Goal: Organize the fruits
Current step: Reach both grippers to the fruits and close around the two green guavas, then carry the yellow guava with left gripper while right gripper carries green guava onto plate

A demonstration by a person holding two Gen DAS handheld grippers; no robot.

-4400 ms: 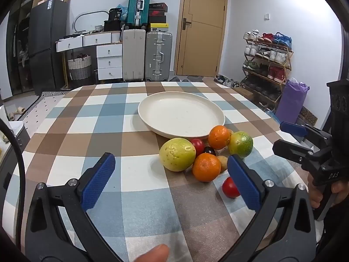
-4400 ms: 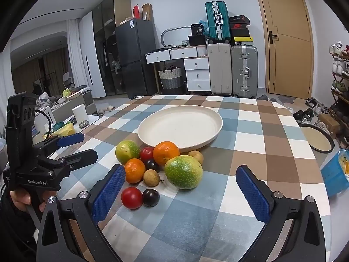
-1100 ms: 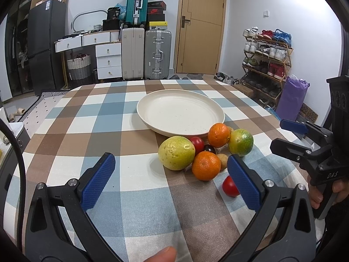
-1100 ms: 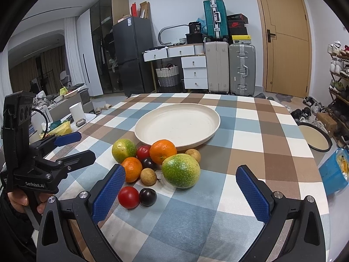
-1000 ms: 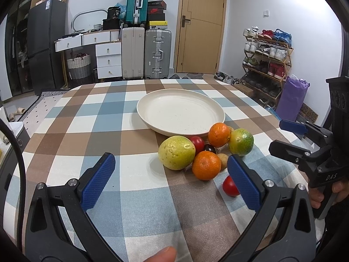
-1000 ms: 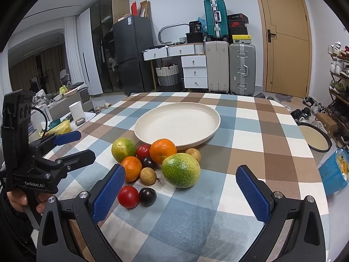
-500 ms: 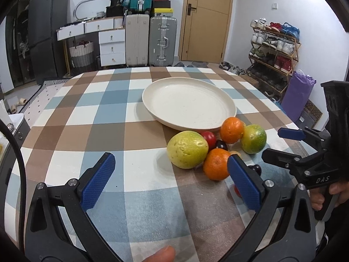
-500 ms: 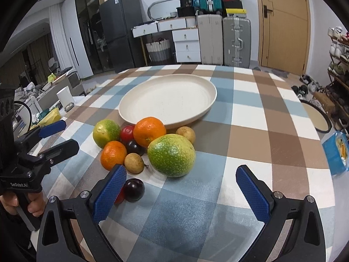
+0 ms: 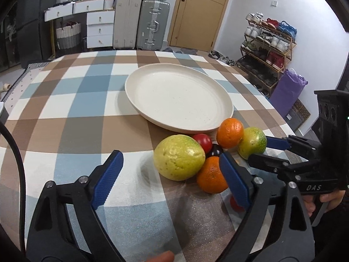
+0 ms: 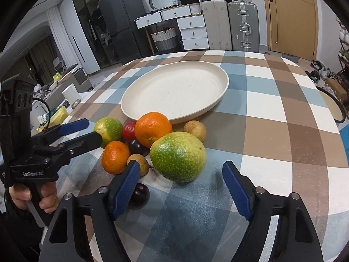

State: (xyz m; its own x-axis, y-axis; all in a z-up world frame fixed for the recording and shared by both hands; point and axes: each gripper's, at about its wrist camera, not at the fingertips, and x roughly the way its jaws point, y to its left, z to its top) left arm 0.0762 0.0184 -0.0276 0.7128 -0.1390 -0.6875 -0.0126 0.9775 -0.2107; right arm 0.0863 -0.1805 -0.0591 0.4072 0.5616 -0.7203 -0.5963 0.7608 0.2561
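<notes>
checked blue, brown and white tablecloth (image 9: 72,118) on a round table, suitcases (image 9: 139,21) and a wooden door (image 9: 200,11) on the far side.

change: both grippers have come in lower and closer to the fruit pile since a second ago, and both sets of jaws have just been closing. left gripper (image 9: 172,178) is part-open, nothing pinched; the big yellow-green round fruit (image 9: 178,157) sits just beyond its blue pads. right gripper (image 10: 185,187) is narrower but also holding nothing; the same big fruit (image 10: 177,156) lies ahead between its pads.

reading: a first pick is being lined up, probably the big fruit. both tools aim at it, so they may get in each other's way.

fruit all on the cloth, bunched touching at the near edge of the wide cream ceramic plate (image 9: 139,80), which is bare.

around: two oranges (image 10: 152,128), green-yellow citrus (image 10: 109,128), small red fruit (image 10: 129,130), dark plums (image 10: 139,195), small brown fruits (image 10: 195,130). tight packing leaves little room for the pads; neighbours may roll when one is lifted.
</notes>
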